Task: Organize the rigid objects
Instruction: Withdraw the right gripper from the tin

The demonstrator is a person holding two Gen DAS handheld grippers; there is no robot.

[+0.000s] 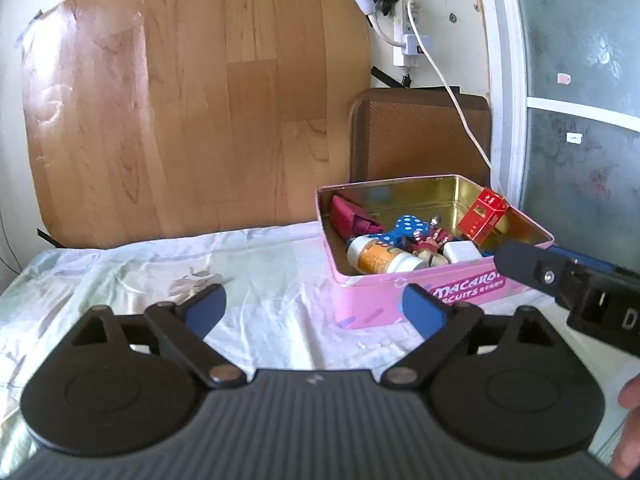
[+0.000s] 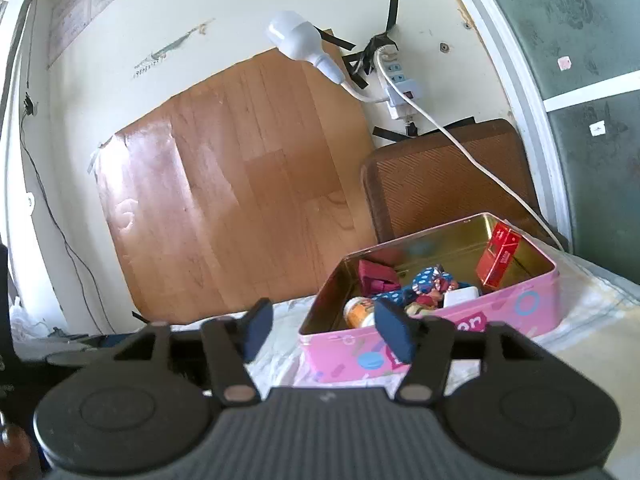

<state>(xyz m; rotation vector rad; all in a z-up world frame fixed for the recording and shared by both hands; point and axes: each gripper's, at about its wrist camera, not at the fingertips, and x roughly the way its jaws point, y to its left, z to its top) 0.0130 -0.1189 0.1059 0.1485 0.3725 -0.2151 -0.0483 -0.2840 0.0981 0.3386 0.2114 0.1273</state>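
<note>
Left wrist view: left hand-held gripper (image 1: 314, 312) spread wide with nothing between the blue pads, above a tabletop (image 1: 120, 280) under a pale crumpled cloth. Ahead and to the right, a pink tin (image 1: 424, 292) standing open on the cloth, holding a red box (image 1: 482, 216) propped in the far right corner, an orange bottle (image 1: 380, 258) lying at the near wall, a white block (image 1: 462, 251), a maroon pouch (image 1: 350, 214) at the far left and a blue dotted item (image 1: 408, 228) in the middle. Only here: part of the right hand-held gripper (image 1: 560, 276) reaching in from the right edge by the tin's near right corner. Right wrist view: right hand-held gripper (image 2: 324, 330) parted to a middling gap, empty, near the same pink tin (image 2: 500, 316), just before its near left corner. Same red box (image 2: 498, 258), orange bottle (image 2: 358, 312) and maroon pouch (image 2: 374, 274) inside. Only here: a white bulb (image 2: 294, 38) on the wall, seen whole, and a white power strip (image 2: 396, 80) beside it.
</note>
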